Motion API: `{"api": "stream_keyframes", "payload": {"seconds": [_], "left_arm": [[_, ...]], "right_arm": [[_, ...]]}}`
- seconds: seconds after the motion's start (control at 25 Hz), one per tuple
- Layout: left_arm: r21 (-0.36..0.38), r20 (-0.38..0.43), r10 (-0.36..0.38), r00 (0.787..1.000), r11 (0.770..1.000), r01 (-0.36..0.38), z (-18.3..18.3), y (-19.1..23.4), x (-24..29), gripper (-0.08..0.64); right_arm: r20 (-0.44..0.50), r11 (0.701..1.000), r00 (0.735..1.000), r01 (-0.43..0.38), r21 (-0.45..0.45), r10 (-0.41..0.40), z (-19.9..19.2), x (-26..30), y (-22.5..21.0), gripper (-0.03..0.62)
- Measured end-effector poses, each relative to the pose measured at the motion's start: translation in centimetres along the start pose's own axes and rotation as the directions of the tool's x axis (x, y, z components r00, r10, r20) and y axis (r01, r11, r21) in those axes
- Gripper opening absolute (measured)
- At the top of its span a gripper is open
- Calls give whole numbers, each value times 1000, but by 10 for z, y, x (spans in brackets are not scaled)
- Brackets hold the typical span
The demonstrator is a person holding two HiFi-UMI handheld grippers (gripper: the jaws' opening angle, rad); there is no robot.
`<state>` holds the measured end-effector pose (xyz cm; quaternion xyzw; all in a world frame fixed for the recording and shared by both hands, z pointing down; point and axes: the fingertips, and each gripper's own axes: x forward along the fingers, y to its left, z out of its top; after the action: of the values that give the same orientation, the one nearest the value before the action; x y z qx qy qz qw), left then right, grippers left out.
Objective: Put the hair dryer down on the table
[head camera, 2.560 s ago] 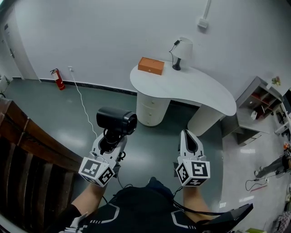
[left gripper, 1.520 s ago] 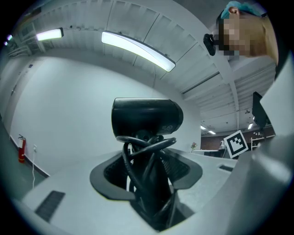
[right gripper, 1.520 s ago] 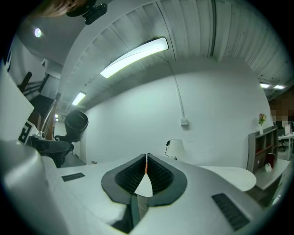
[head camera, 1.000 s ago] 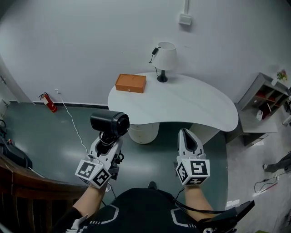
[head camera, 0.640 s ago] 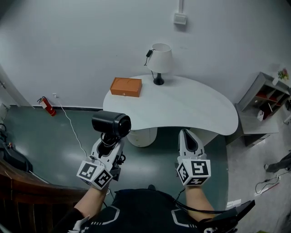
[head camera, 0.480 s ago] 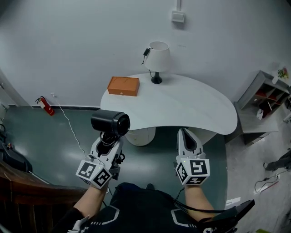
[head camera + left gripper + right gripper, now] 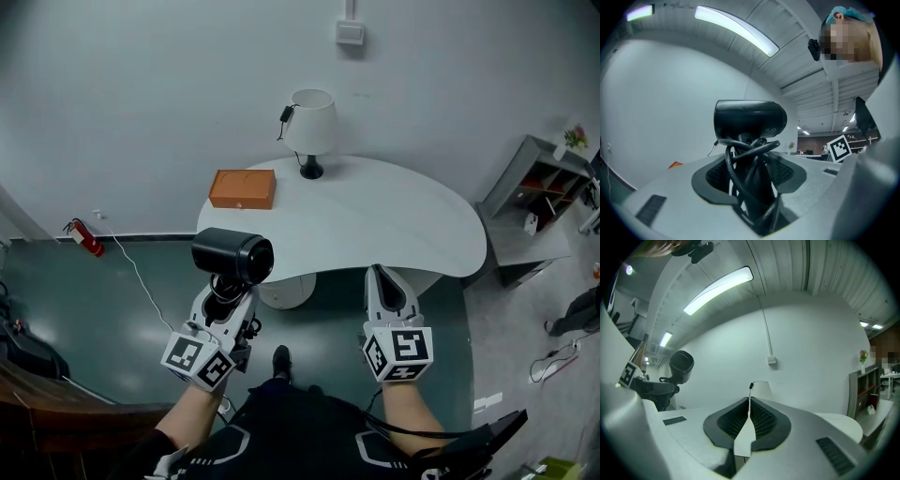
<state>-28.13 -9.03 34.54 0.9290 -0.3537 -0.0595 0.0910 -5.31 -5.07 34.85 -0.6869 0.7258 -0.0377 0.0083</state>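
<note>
Load: black hair dryer (image 7: 234, 255) with a short round barrel and a hard, smooth plastic shell. I judge it stiff, of middling weight, and top-heavy as I carry it, with the barrel above the grip and the handle running down into my jaws. The shell looks slick, so a loose hold would let it swivel. It is not delicate, but a drop on the nose would do it no good.

Hold point: the handle, below the barrel. Its black cord (image 7: 740, 161) is looped and wound round the handle, so my pads bear partly on cable and partly on plastic. I expect that seat to be lumpy and slightly springy. The barrel looks too wide and round to grab.

Left gripper (image 7: 223, 292): jaws partway apart, clamped on the cord-wrapped handle. The dryer is upright, with its barrel lying crosswise.

Right gripper (image 7: 387, 279): jaws pressed together, nothing between them. It is level beside the left and well apart from it.

Position: the dryer is in the air over the dark floor (image 7: 122, 281), at the near edge of the white curved-top table (image 7: 375, 220) and not resting on it. At the table's far side are a flat orange box (image 7: 243, 188) and a white-shaded lamp (image 7: 310, 120). There is bare top in front of them.

Set-down, my guess: lay it on its side with the handle flat, since the round barrel could roll. The cord loops may spring loose on release.
</note>
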Motion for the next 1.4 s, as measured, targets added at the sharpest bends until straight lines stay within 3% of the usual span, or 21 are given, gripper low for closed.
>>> {"api": "stream_keyframes", "payload": {"seconds": [0.32,0.72,1.16,1.4], "left_arm": [[25,-21,-108,994,994,108,9,28,47,218],[-21,-56,-268,962,963,268,4,48,120,218],[-46,-88,-444,892,896,442,-3,47,176,218],[-98,-99,-542,835,840,534,-13,28,194,218]], "right_arm": [[-1,995,995,103,-7,-103,6,38,-12,26],[-20,961,961,275,-10,-276,4,63,-37,26],[-44,904,903,426,-27,-427,-1,66,-45,26],[-50,874,873,485,-20,-486,-7,57,-45,26]]}}
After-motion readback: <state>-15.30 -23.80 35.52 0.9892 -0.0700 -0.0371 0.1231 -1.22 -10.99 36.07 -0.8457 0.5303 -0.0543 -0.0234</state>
